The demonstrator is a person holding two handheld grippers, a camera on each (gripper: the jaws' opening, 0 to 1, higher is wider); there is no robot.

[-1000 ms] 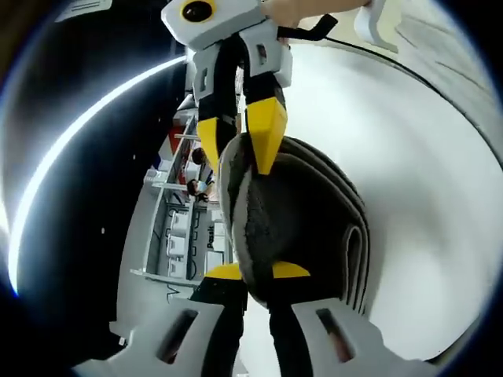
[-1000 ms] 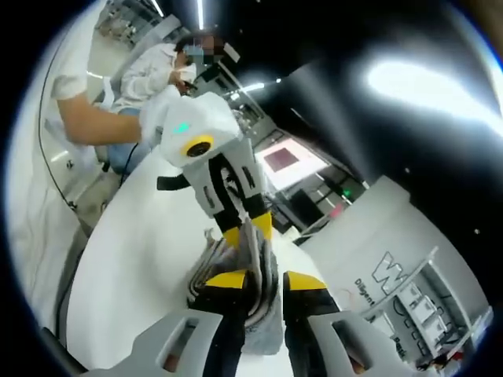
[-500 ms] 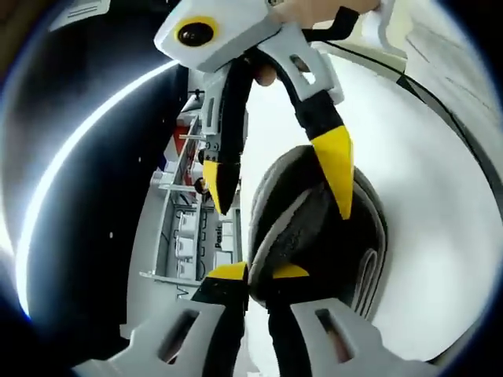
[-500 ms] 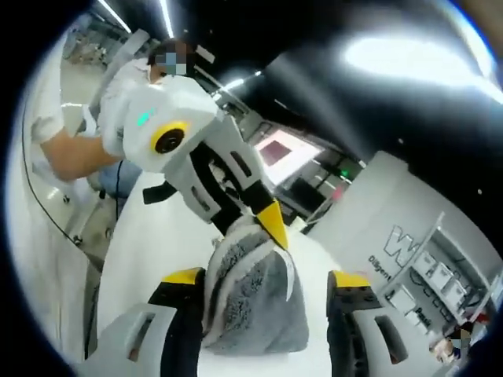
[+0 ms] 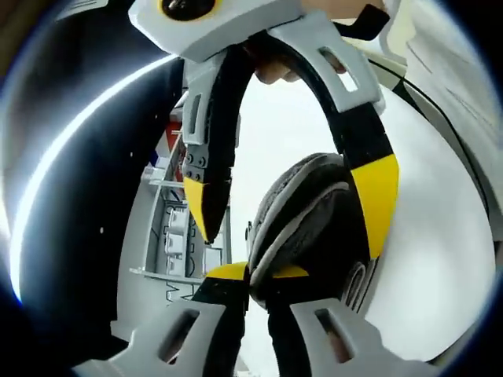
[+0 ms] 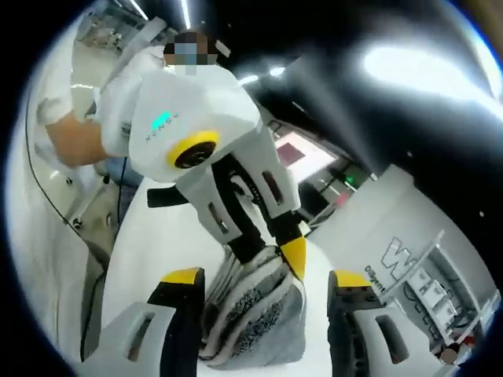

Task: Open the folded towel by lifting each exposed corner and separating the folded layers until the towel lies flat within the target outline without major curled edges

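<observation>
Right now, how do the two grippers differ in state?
The left gripper is shut, its yellow tips pinching an edge of the grey towel; the right gripper is open, jaws spread wide. The left one grips the towel, while the right one only straddles it, the folded layers sitting loose between its jaws. Both have yellow-tipped jaws and face each other across the towel above the white table.

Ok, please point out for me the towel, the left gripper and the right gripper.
towel (image 6: 259, 314): right gripper view, on its grey mottled face.
left gripper (image 5: 259, 272): left gripper view, between its yellow tips, shut on the towel's edge.
right gripper (image 6: 267, 280): right gripper view, midway between its wide-open jaws.
</observation>
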